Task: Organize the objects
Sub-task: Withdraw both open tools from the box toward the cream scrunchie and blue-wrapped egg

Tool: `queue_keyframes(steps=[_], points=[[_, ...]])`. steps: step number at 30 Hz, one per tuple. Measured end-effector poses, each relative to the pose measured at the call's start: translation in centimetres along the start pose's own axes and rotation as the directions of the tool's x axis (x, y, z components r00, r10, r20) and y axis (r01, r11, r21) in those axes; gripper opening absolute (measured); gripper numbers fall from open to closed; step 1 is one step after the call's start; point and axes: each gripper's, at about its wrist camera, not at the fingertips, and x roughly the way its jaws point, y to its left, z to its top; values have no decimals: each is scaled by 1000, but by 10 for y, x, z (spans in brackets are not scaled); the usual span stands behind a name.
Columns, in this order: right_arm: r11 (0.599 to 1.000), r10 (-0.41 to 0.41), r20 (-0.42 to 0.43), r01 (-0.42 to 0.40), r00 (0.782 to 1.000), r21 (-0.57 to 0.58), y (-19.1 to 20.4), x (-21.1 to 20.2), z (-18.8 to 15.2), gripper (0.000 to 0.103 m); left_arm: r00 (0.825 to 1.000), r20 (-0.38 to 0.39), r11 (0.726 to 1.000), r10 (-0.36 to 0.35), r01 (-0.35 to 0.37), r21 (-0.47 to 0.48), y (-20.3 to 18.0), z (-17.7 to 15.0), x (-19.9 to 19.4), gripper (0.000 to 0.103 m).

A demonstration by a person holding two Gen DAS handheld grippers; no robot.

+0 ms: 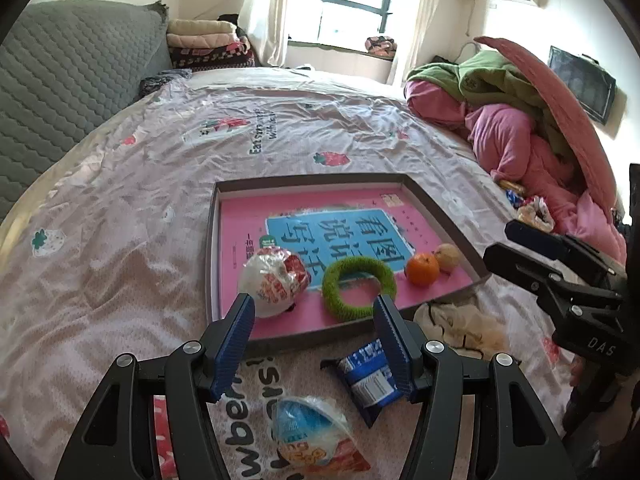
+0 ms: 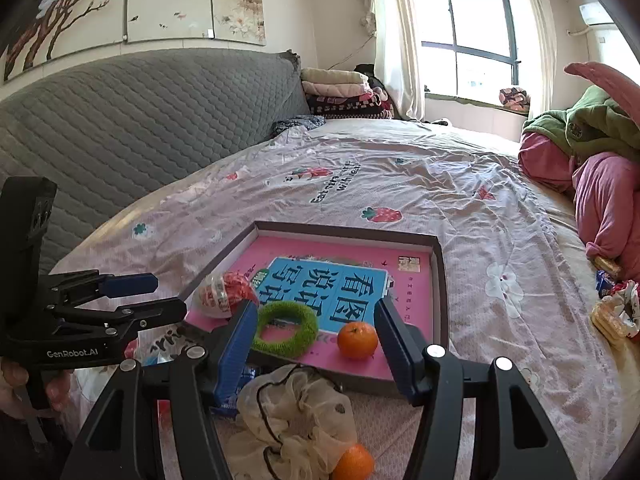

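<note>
A shallow box (image 1: 440, 204) (image 2: 440, 280) lined with a pink book lies on the bed. In it sit a wrapped snack ball (image 1: 274, 280) (image 2: 222, 294), a fuzzy green ring (image 1: 358, 286) (image 2: 286, 330), an orange (image 1: 422, 269) (image 2: 357, 340) and a pale fruit (image 1: 449, 257). My left gripper (image 1: 314, 344) hovers open over the box's near edge, with a blue packet (image 1: 370, 380) and a blue-orange snack bag (image 1: 316, 436) below it. My right gripper (image 2: 316, 344) is open above a cream scrunchie (image 2: 296, 412) and a second orange (image 2: 354, 462).
A grey quilted headboard (image 1: 60, 80) stands left. Pink and green bedding (image 1: 512, 120) is heaped at the right, with small wrapped items (image 2: 616, 312) beside it. Folded blankets (image 1: 208, 40) are stacked near the window. The strawberry-print sheet (image 1: 280, 128) stretches beyond the box.
</note>
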Motion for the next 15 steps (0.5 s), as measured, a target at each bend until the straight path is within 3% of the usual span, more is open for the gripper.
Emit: queue_keyframes(steps=[15], points=[[999, -7, -47, 5, 999, -43, 12, 0, -16, 60, 999, -45, 1000, 11, -10, 23, 4, -19, 4, 63]])
